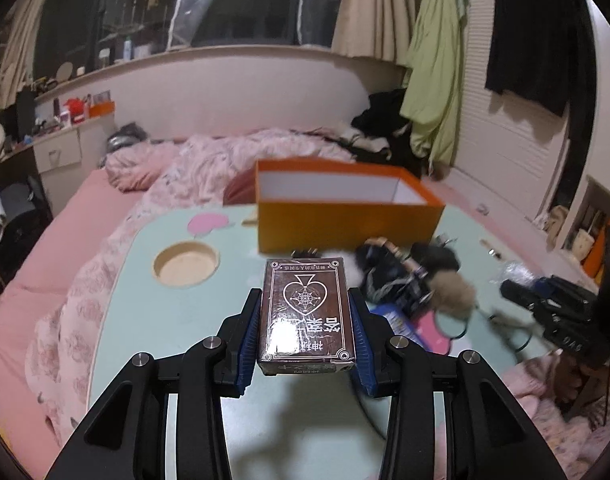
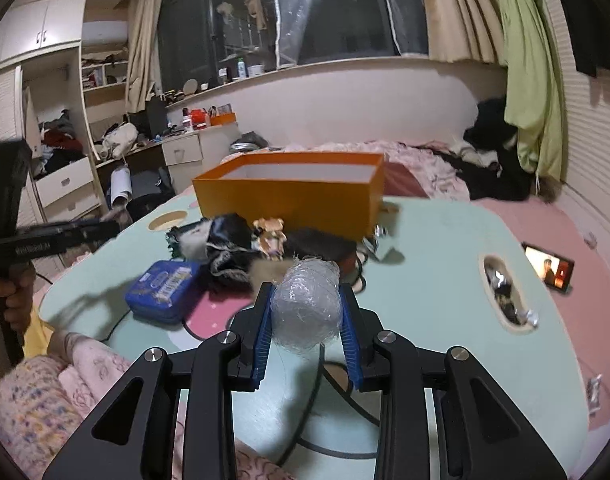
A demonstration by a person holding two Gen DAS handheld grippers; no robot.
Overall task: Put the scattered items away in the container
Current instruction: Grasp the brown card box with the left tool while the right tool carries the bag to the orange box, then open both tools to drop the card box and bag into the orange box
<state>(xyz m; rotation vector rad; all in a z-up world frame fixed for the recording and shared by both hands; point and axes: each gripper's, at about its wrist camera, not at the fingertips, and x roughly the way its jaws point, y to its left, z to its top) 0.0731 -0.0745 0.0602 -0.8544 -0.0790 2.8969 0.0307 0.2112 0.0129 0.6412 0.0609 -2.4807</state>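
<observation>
**Both grippers loaded above the mint table**

Cards first: the left gripper (image 1: 306, 312) pinches a brown card box (image 1: 306, 312) between its blue pads, spade emblem up, held above the mint-green table (image 1: 177, 320) short of the orange box (image 1: 347, 212). The right gripper (image 2: 307, 310) squeezes a ball wrapped in clear film (image 2: 307, 310) the same way.

The orange box stands open at the table's far side (its white interior looks bare from here). In front of it lies a heap: a blue tin (image 2: 163, 291), black fabric (image 2: 229, 236), a small figurine (image 2: 269, 236) and a tan fur pompom (image 1: 453, 294). A phone (image 2: 548, 267) with a lit screen rests on the pink bedding beside the table.
</observation>
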